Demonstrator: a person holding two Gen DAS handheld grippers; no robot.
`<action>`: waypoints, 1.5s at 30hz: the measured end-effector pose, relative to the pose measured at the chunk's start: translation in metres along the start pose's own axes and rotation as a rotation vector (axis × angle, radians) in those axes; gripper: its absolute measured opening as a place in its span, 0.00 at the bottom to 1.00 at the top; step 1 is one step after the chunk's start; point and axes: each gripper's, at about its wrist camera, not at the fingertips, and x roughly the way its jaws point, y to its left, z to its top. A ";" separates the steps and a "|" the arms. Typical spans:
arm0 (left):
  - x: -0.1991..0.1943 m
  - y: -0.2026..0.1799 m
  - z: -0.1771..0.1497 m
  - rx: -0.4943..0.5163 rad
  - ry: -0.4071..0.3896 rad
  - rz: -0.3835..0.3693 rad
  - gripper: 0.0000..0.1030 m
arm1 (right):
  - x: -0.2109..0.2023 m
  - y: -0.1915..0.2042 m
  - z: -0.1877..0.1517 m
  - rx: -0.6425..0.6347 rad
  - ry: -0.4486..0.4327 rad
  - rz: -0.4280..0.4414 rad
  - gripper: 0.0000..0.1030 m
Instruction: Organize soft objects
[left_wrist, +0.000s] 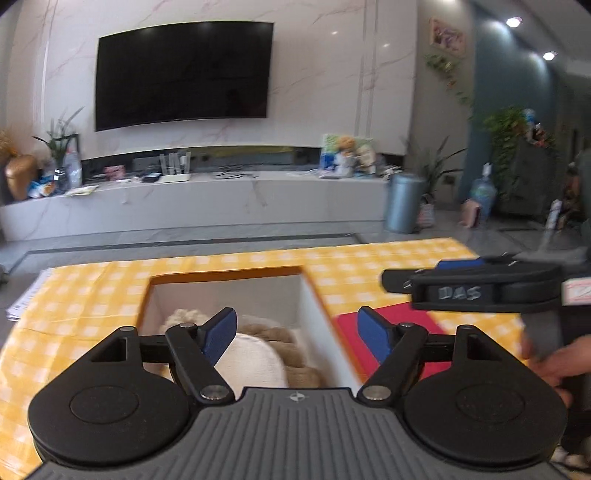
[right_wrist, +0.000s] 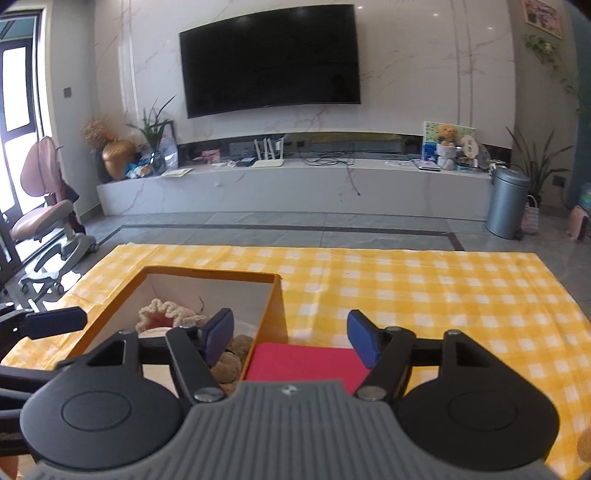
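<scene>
Both jaws spread, nothing between: left gripper (left_wrist: 295, 334) above orange box (left_wrist: 317, 291), right gripper (right_wrist: 291, 338) above box edge w/ red pad (right_wrist: 306, 362) just beside it. Soft toys already in box: cream plush (left_wrist: 255, 354), brown fuzzy one (right_wrist: 231, 363), frilly cream piece (right_wrist: 166, 314). Probably light, squashy, non-fragile, fuzz grippy. Best pinched mid-body, deep bite; thin pad by its edge.
</scene>
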 end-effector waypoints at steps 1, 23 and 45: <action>-0.003 -0.003 0.000 -0.006 -0.003 -0.020 0.85 | -0.002 -0.003 -0.001 0.007 -0.001 -0.011 0.67; 0.015 -0.027 -0.037 -0.074 -0.132 0.219 0.79 | -0.016 -0.003 -0.063 -0.067 -0.065 -0.076 0.72; 0.017 -0.036 -0.043 -0.050 -0.074 0.224 0.79 | -0.009 0.000 -0.070 -0.095 0.011 -0.107 0.73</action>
